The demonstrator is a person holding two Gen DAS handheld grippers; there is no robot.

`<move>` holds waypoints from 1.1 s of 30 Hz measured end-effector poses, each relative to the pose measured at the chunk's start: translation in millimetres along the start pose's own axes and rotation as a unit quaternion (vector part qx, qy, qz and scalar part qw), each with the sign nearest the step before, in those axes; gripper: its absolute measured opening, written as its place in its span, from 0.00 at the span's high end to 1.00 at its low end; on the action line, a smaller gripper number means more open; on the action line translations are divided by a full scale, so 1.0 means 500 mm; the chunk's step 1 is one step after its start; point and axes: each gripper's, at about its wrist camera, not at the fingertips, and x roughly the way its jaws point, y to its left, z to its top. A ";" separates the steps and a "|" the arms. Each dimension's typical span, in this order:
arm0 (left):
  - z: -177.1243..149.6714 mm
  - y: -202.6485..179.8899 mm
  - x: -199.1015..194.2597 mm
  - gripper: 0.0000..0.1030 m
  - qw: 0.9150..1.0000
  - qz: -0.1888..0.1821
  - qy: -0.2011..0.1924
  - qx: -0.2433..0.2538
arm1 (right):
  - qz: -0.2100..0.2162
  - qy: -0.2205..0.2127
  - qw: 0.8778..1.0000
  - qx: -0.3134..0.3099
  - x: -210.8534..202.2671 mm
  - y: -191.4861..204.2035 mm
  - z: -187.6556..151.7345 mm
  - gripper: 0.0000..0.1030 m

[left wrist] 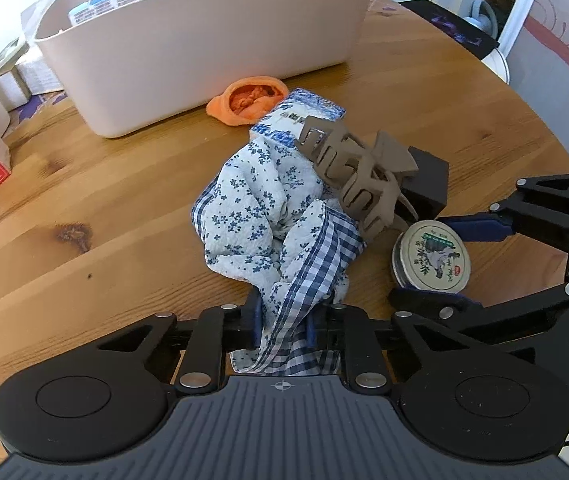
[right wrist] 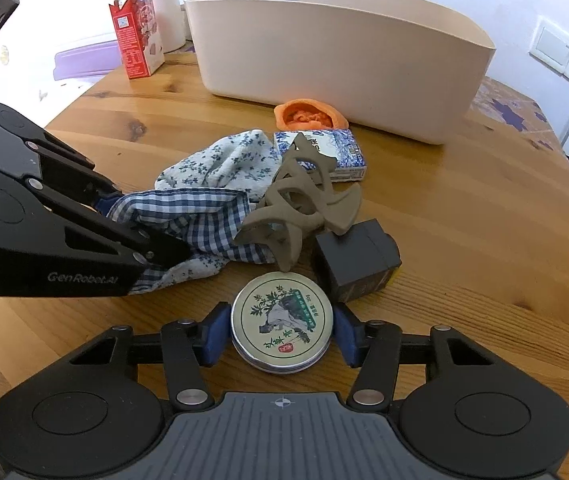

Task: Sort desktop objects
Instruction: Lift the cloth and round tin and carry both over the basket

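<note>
A crumpled blue-and-white cloth (left wrist: 268,216), part floral and part checked, lies mid-table. My left gripper (left wrist: 284,322) is shut on its near end, and the fabric bunches between the pads. In the right wrist view the same left gripper (right wrist: 136,228) comes in from the left, on the cloth (right wrist: 212,168). A round tin (right wrist: 282,328) with a plant picture on its lid sits flat on the wood. My right gripper (right wrist: 282,336) is shut on it, a blue pad pressing each side. A tan hair claw clip (right wrist: 300,200) rests on the cloth's edge and a dark box (right wrist: 360,264).
A beige storage bin (right wrist: 344,60) holding small cartons stands at the back of the wooden table (right wrist: 464,220). In front of it lie an orange rubbery piece (right wrist: 310,118) and a blue-patterned small box (right wrist: 340,152). A red carton (right wrist: 136,36) stands far left.
</note>
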 end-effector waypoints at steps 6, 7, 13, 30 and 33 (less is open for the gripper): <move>-0.023 0.017 -0.015 0.82 1.000 0.009 0.000 -0.020 | 0.007 0.002 1.000 0.005 -0.014 0.001 -0.015 0.50; -0.027 0.021 -0.019 0.82 1.000 0.011 0.001 -0.025 | 0.009 0.002 1.000 0.005 -0.017 0.002 -0.019 0.50; -0.050 0.027 -0.036 0.83 0.999 0.023 -0.001 -0.046 | 0.012 0.006 1.000 0.018 -0.035 -0.004 -0.038 0.50; -0.094 -0.006 -0.124 0.83 0.994 0.058 -0.040 -0.079 | 0.022 -0.044 0.999 0.017 -0.139 -0.024 -0.055 0.50; -0.100 -0.011 -0.145 0.83 0.993 0.067 -0.046 -0.085 | 0.028 -0.057 0.998 0.014 -0.164 -0.029 -0.055 0.50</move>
